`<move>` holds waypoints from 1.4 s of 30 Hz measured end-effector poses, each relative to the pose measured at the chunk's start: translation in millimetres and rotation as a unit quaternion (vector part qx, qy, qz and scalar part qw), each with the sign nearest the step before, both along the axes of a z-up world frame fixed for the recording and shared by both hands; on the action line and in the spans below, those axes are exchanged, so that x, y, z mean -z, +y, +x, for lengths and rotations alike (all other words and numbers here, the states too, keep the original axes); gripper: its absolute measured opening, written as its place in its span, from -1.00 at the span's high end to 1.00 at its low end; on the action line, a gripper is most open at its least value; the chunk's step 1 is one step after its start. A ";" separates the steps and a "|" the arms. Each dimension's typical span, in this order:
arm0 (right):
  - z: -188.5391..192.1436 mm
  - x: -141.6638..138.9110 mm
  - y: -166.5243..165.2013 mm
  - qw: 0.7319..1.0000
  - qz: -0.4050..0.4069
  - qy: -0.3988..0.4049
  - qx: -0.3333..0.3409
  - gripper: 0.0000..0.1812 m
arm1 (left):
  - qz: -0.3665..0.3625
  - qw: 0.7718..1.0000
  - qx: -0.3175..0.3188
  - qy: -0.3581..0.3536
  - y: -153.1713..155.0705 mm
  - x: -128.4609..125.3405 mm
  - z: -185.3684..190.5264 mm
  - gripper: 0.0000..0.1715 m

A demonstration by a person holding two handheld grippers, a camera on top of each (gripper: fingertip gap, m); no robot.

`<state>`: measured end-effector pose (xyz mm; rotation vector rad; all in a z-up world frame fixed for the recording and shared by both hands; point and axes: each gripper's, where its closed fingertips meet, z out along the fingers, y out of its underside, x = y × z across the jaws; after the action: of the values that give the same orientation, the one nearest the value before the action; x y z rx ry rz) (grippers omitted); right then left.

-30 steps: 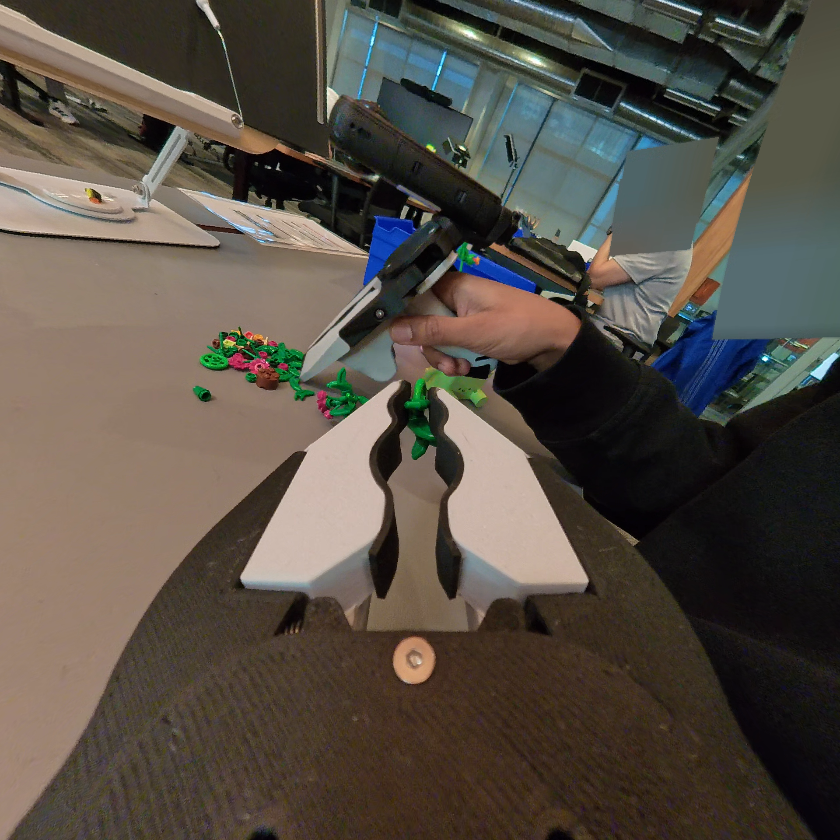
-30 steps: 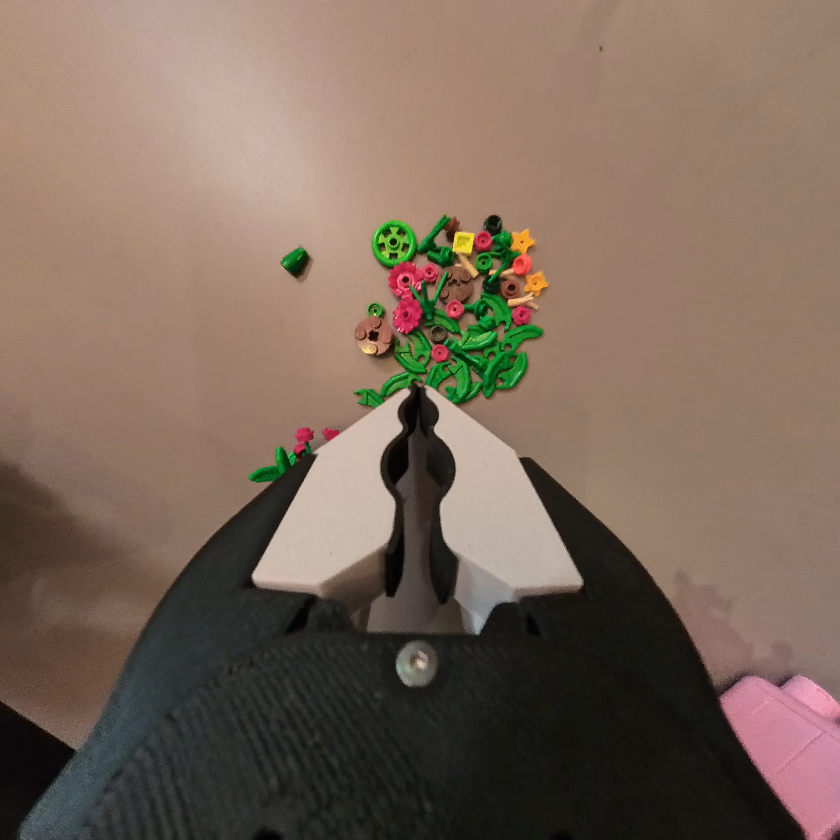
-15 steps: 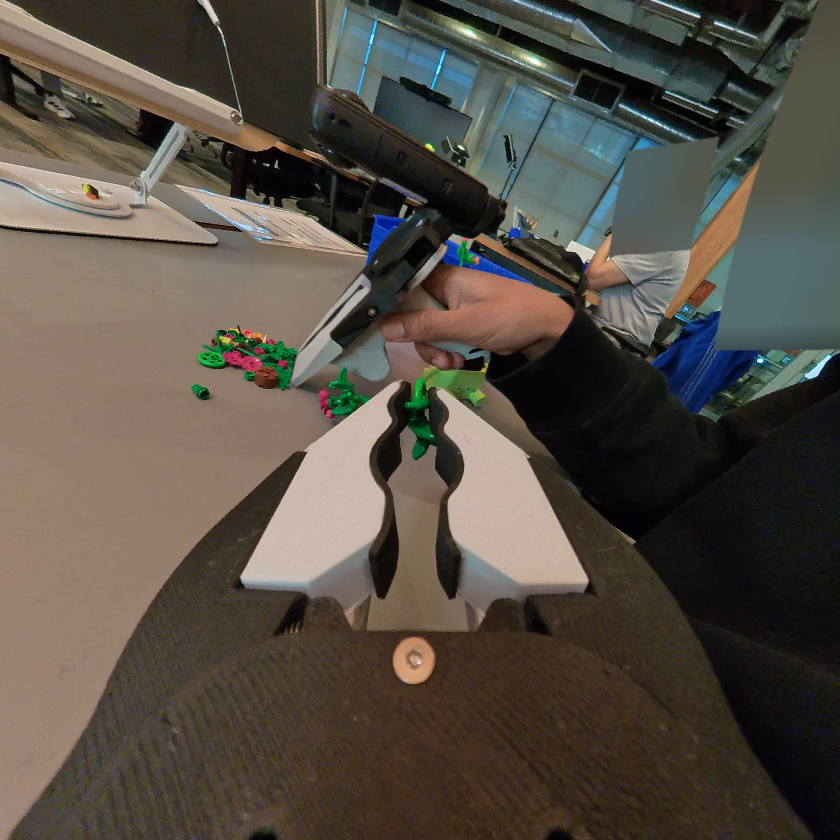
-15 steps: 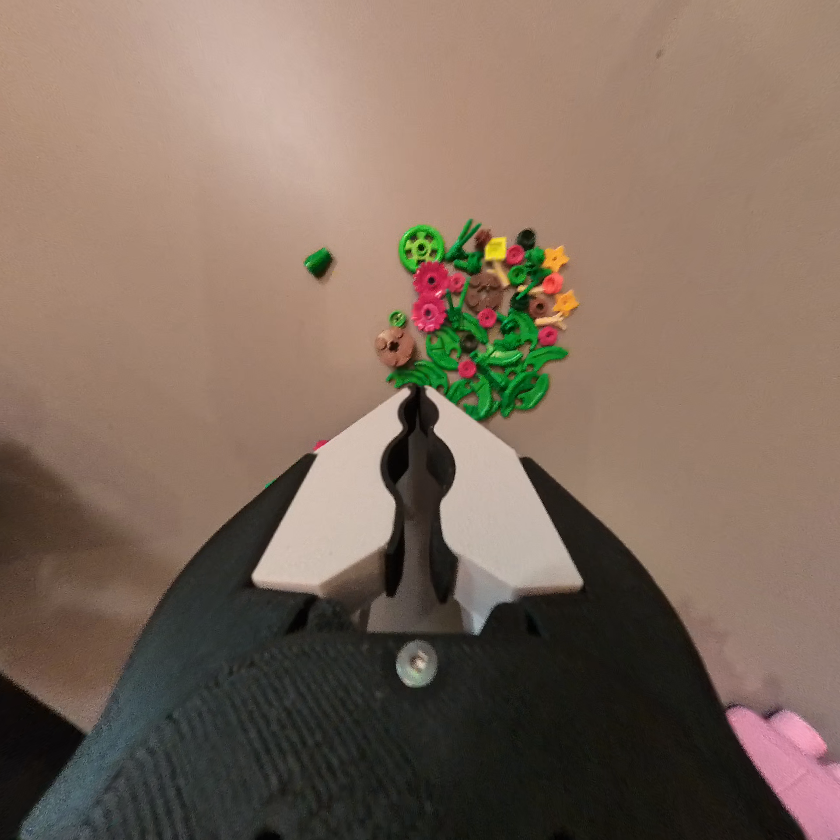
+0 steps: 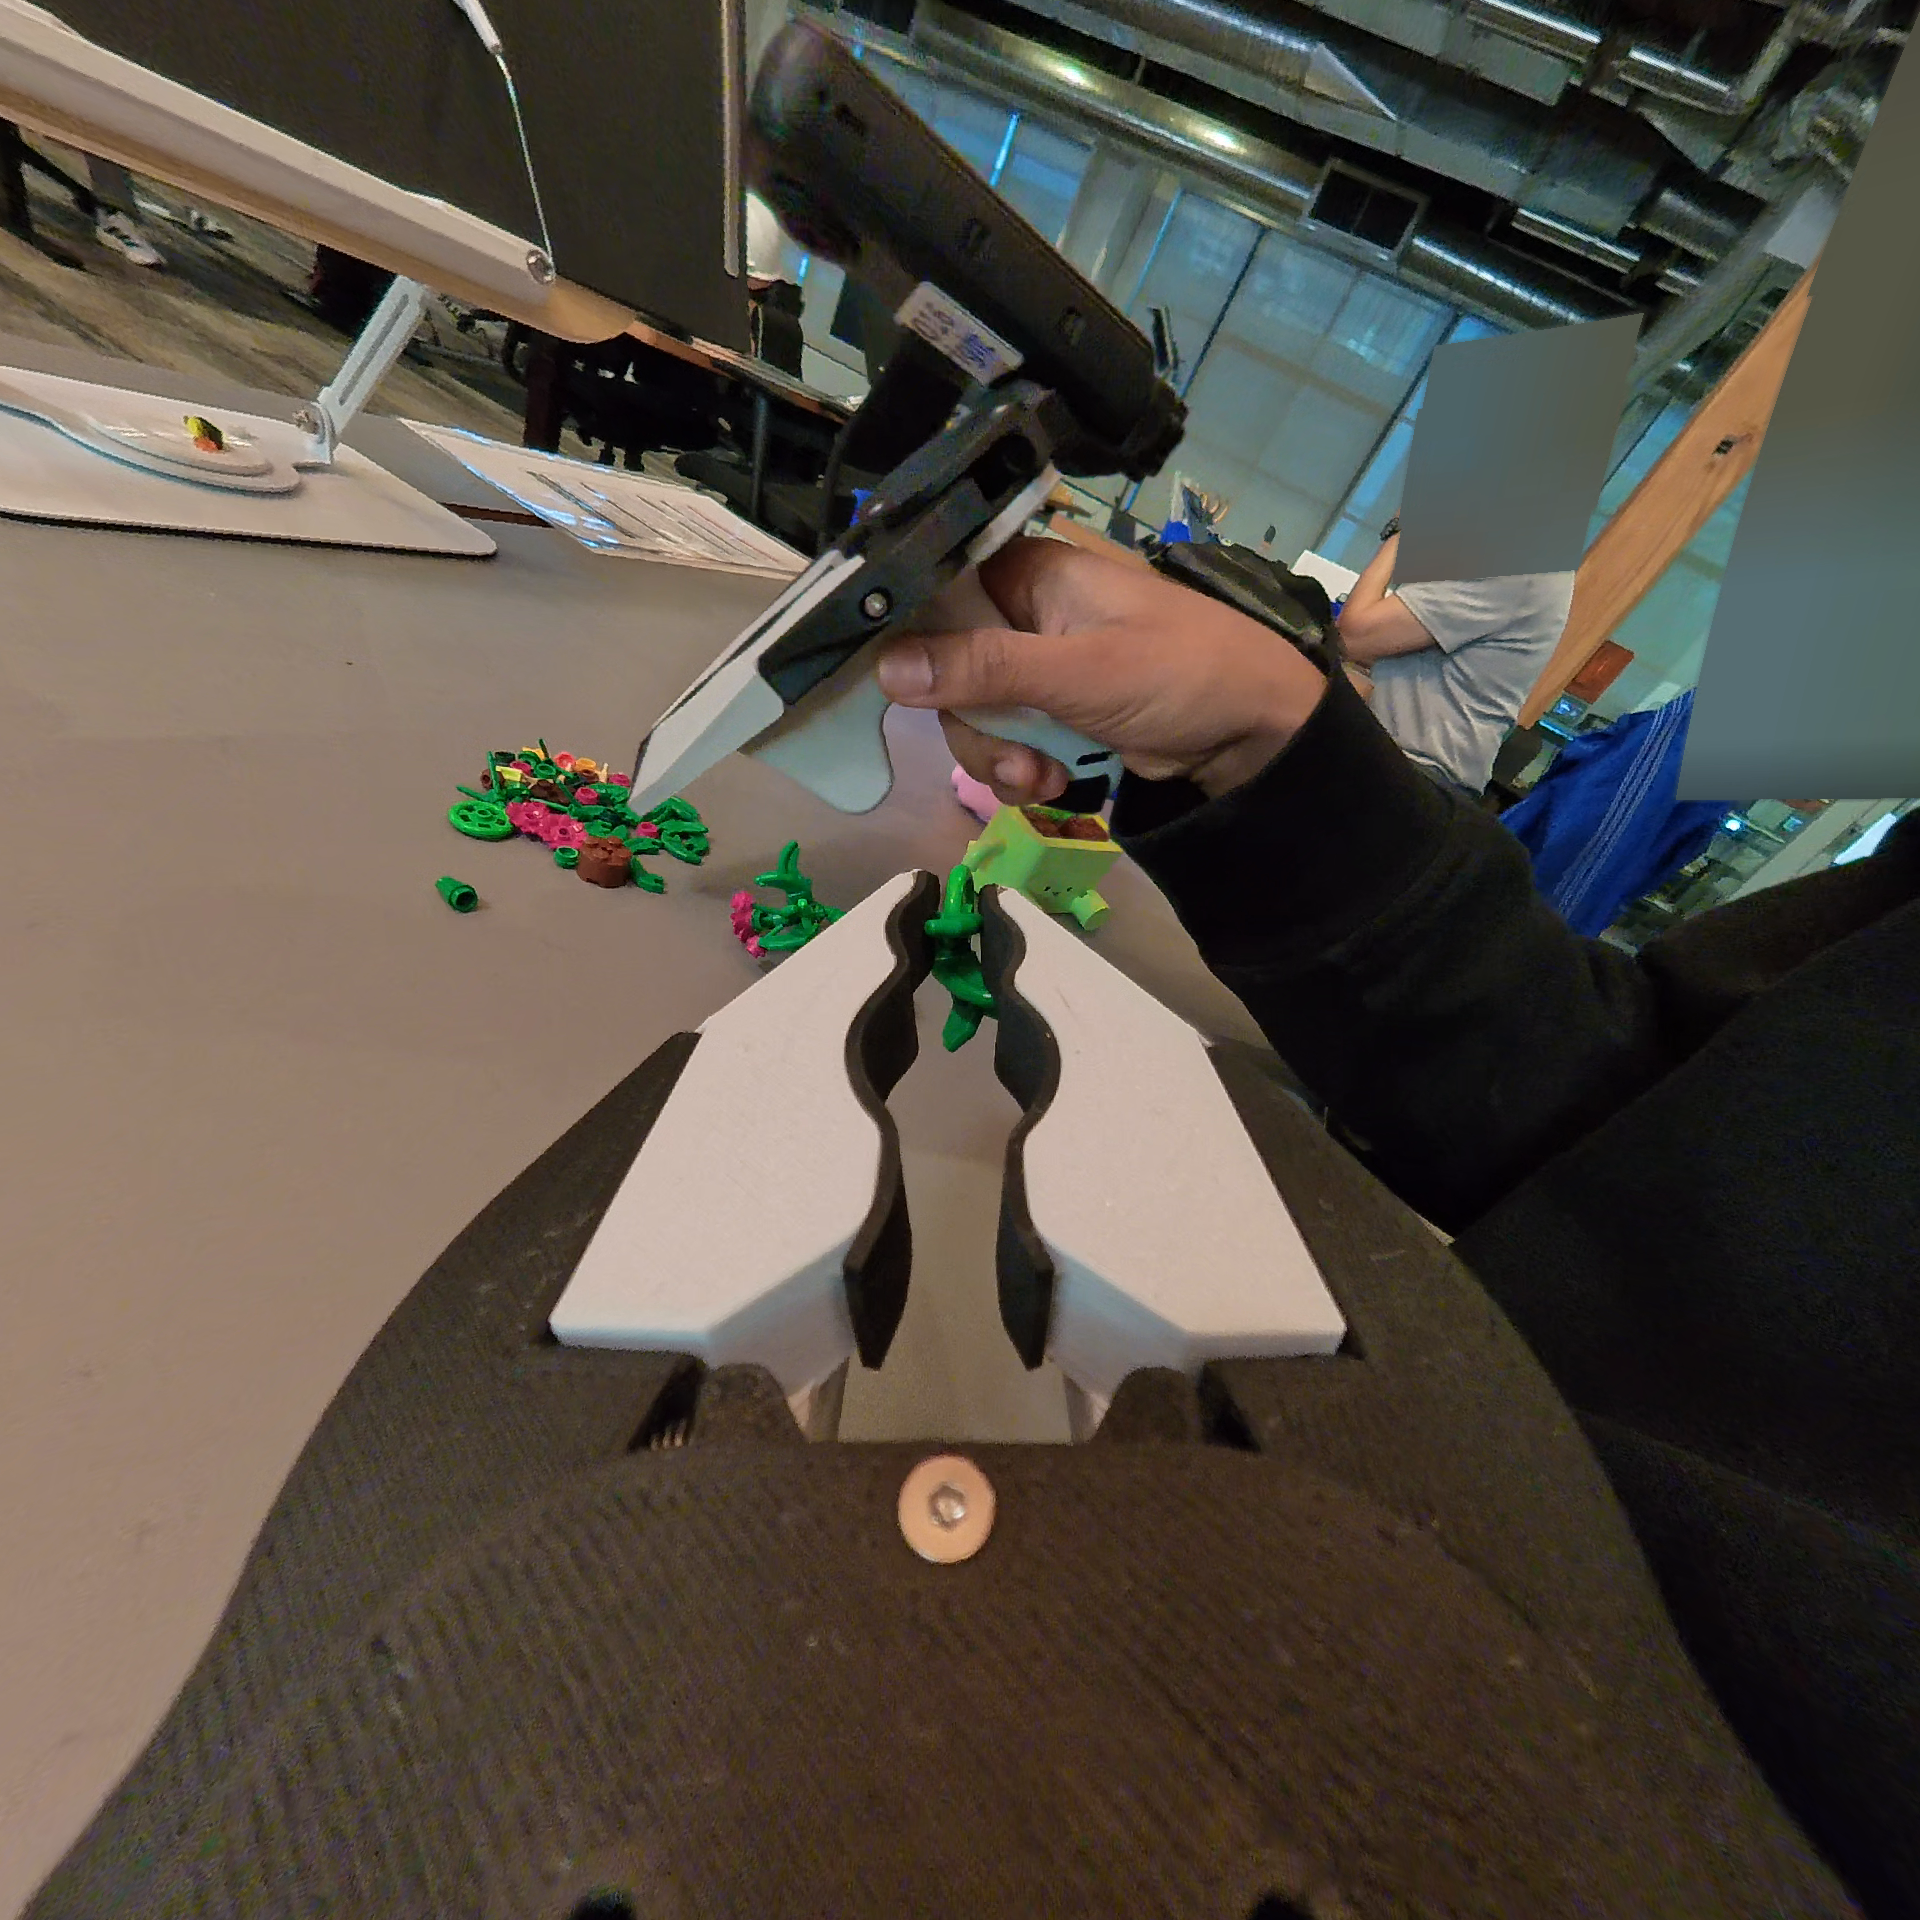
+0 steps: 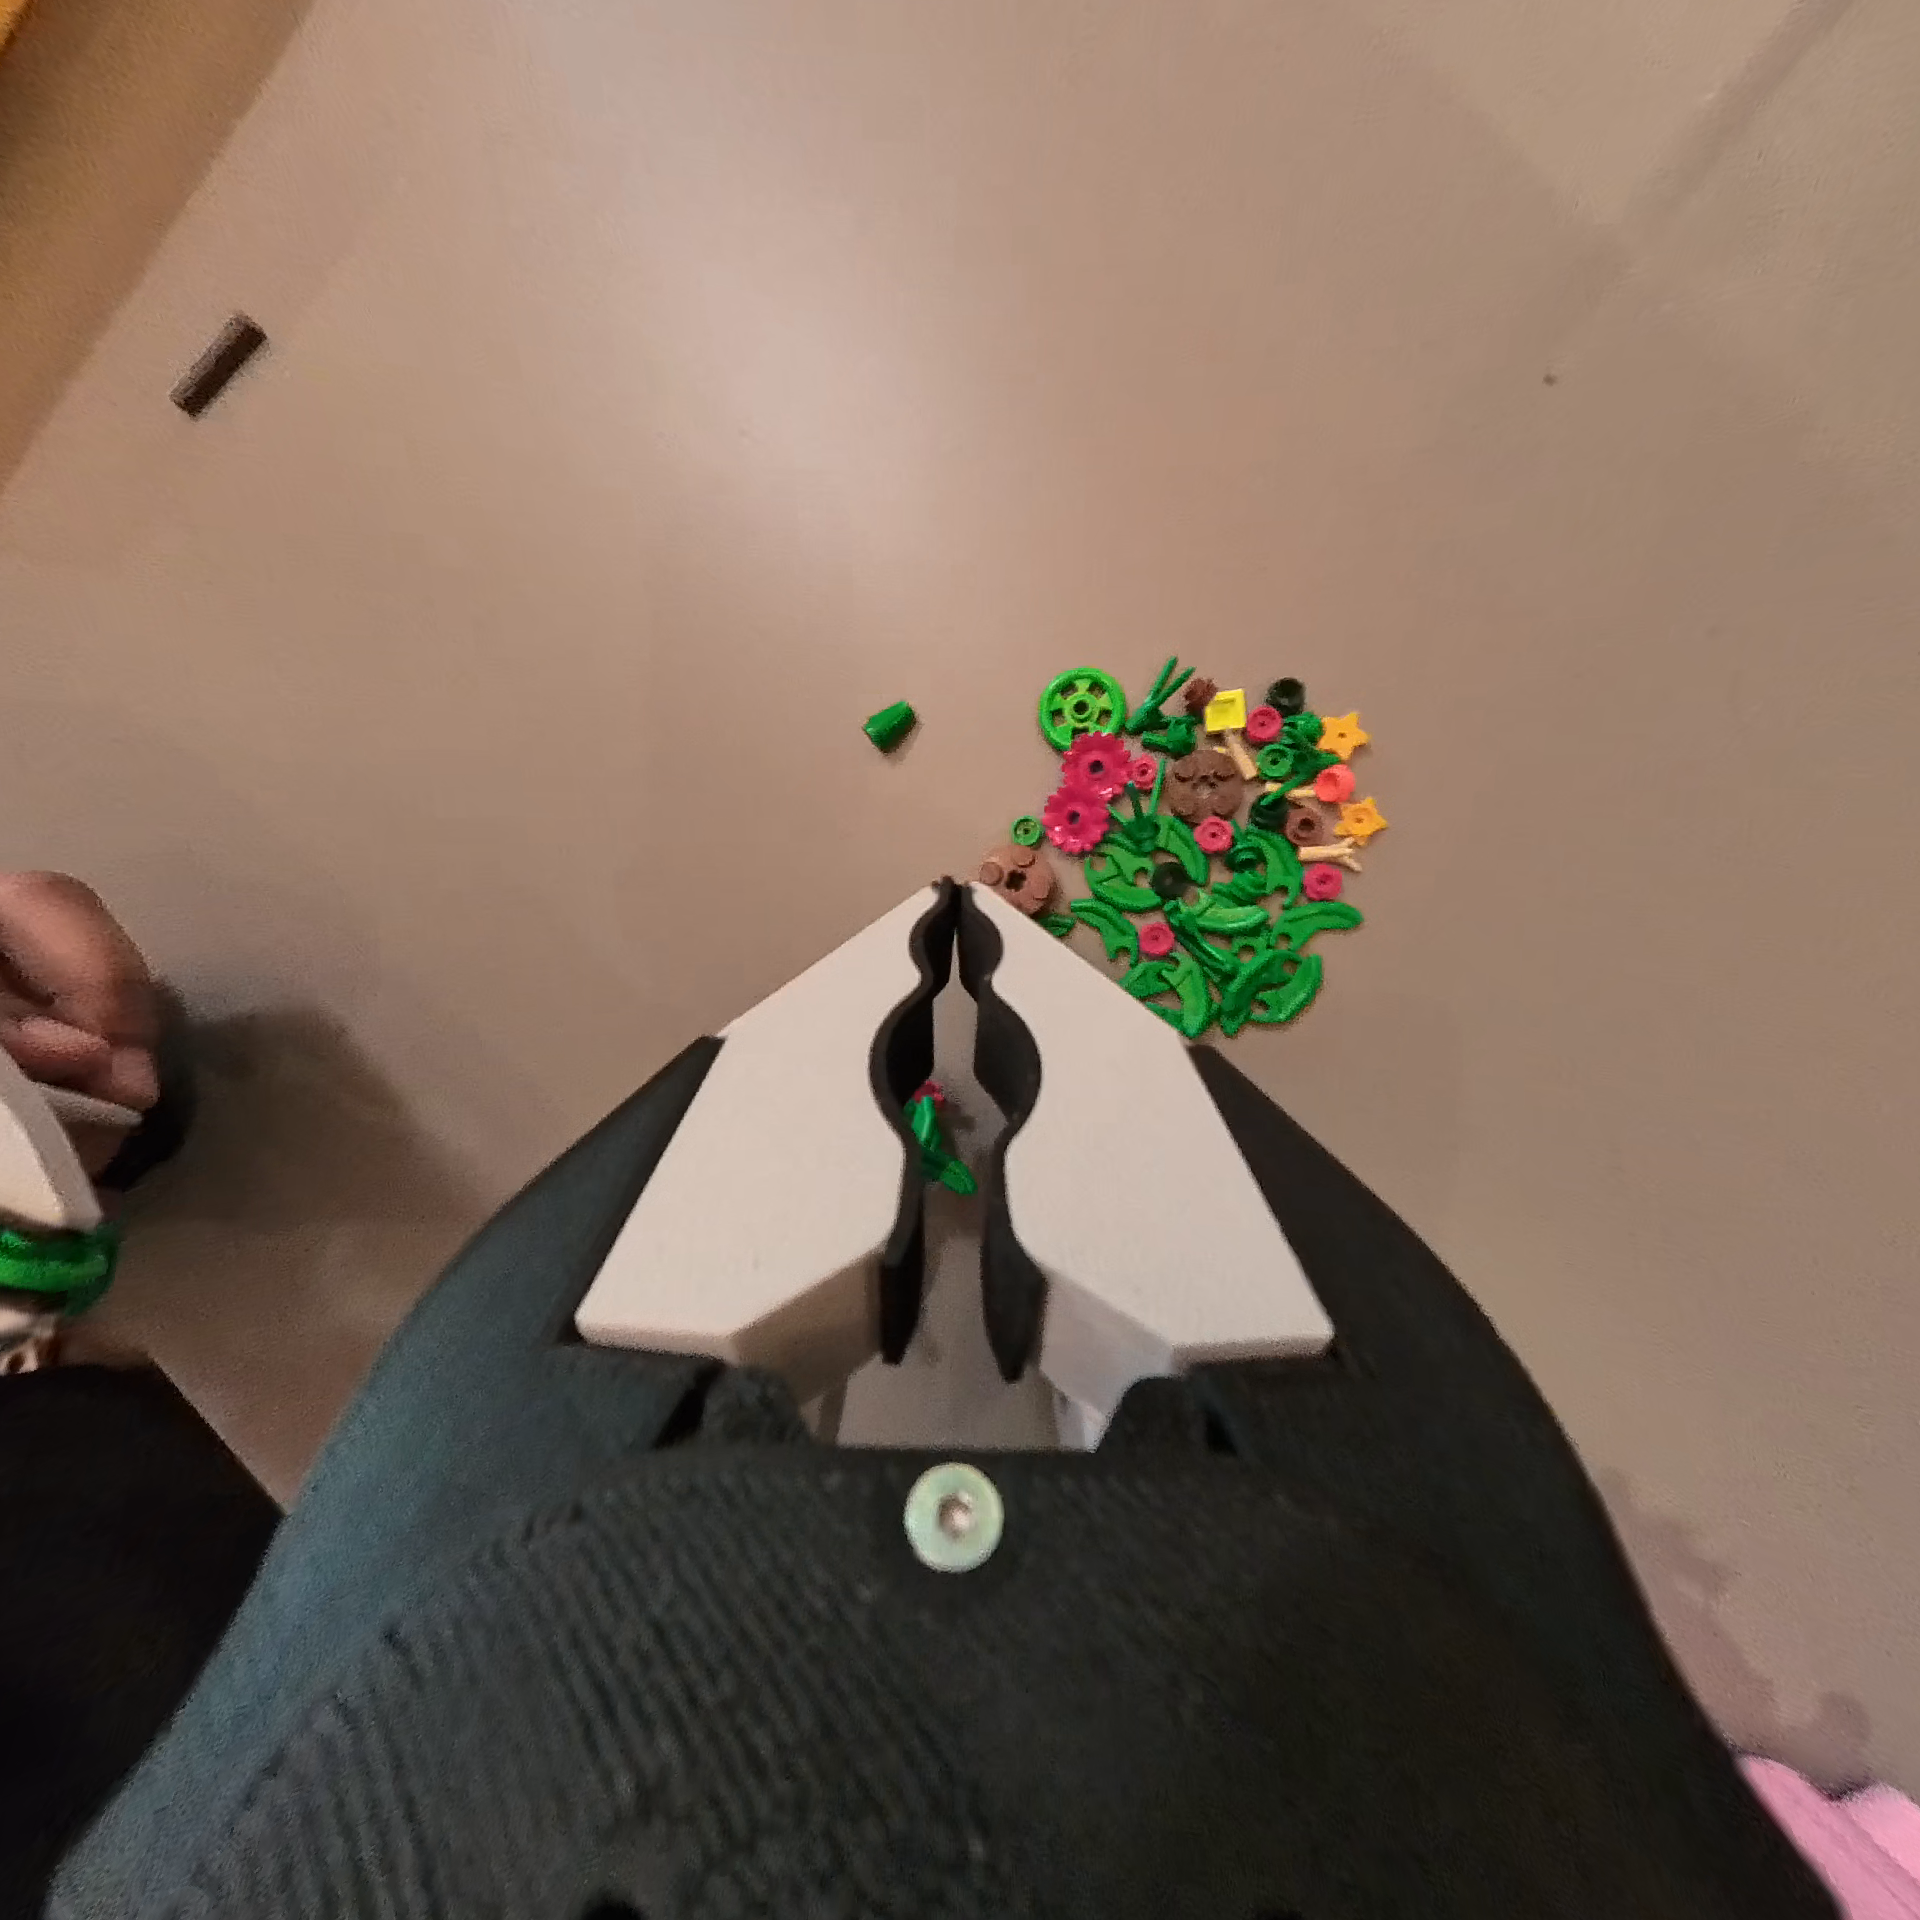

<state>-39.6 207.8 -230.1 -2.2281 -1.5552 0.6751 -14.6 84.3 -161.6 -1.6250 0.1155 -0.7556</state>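
On the far left of the grey table (image 5: 208, 1039) lies one small green cone piece (image 5: 455, 894), by itself. Just beside it is a pile of tiny toy flower pieces (image 6: 1195, 842): green leaves, pink flowers, brown round bits, yellow stars and a green wheel.

The right gripper (image 5: 649, 769) comes down at a slant, and its tip is at the near edge of that pile. Its two fingers are pressed together at the tip, and nothing sits between them. A brown round piece (image 6: 1018, 876) lies just past the tip.

Next comes a little green plant with pink flowers (image 5: 779, 914), lying loose on the table.

The left gripper (image 5: 951, 909) is pinched on a green leafy stem (image 5: 961, 956), close to the tips. The stem hangs down between the fingers, above the table. Behind it is a light green toy pot (image 5: 1049, 862), tipped on its side.

The stem looks very light and thin, a hard plastic that could slip or pop out. I think the thick middle is the best place to pinch it, not the thin leaves.
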 end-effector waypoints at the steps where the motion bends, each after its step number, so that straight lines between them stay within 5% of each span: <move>1: -1.0 2.7 -0.1 1.000 -0.001 -0.011 -0.006 1.00 | 0.000 1.000 0.000 0.001 0.0 0.0 0.1 0.97; 10: -5.0 18.0 15.3 0.997 0.045 -0.069 -0.011 1.00 | 0.003 1.000 0.000 -0.002 -0.6 -0.8 -0.6 0.97; 15: -34.8 -0.1 -15.9 0.998 -0.008 0.003 -0.057 0.97 | 0.001 1.000 0.002 -0.006 0.3 -0.7 -0.7 0.97; 21: -51.4 19.9 -28.0 0.994 0.000 -0.050 -0.101 0.97 | 0.001 1.000 0.001 -0.005 0.3 -0.6 -0.7 0.97; 27: -38.3 33.0 1.4 0.991 0.048 -0.107 -0.065 1.00 | 0.004 1.000 0.002 -0.006 -0.4 -1.4 -0.6 0.97; 35: -26.7 -2.9 33.5 0.999 0.024 -0.025 0.007 1.00 | 0.002 1.000 0.004 -0.009 -0.3 -0.9 0.4 0.97; 42: -31.1 -26.4 17.0 0.998 0.049 0.037 -0.016 0.94 | 0.001 1.000 0.002 -0.011 0.1 -0.6 -0.3 0.97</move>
<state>-70.6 224.7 -203.8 -2.0870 -1.5566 0.6675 -15.0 84.5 -161.1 -1.6150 0.1039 -0.7754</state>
